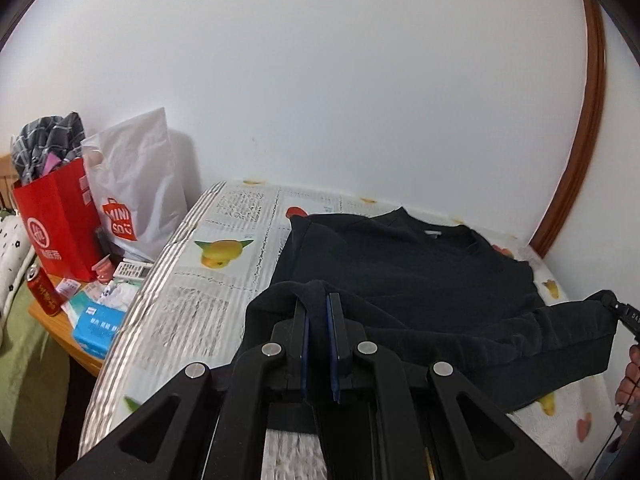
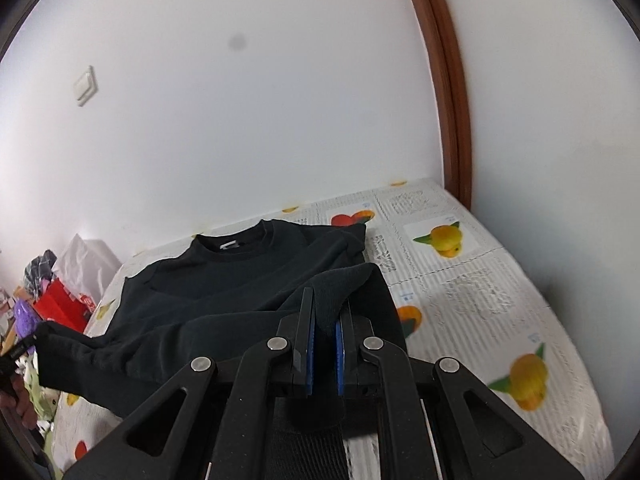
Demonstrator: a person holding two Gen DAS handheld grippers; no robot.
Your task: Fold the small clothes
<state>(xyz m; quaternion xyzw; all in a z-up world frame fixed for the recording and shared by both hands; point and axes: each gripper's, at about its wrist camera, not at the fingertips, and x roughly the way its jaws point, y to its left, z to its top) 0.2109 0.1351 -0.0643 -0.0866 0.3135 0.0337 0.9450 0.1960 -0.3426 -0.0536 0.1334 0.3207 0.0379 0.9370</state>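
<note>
A black sweatshirt (image 1: 404, 272) lies on the fruit-print table cover (image 1: 224, 232), collar toward the wall. My left gripper (image 1: 318, 300) is shut on the sweatshirt's bottom hem at its left corner and holds it lifted over the body. My right gripper (image 2: 326, 300) is shut on the hem's right corner, also lifted; it shows at the right edge of the left wrist view (image 1: 616, 306). The hem stretches between the two grippers. The sweatshirt (image 2: 240, 280) shows in the right wrist view too, sleeves folded inward.
A red paper bag (image 1: 60, 220) and a white Miniso bag (image 1: 136, 184) stand on a side table at the left, with a red can (image 1: 42, 290), boxes and a remote. A white wall is behind; a brown wooden frame (image 1: 584, 140) is at the right.
</note>
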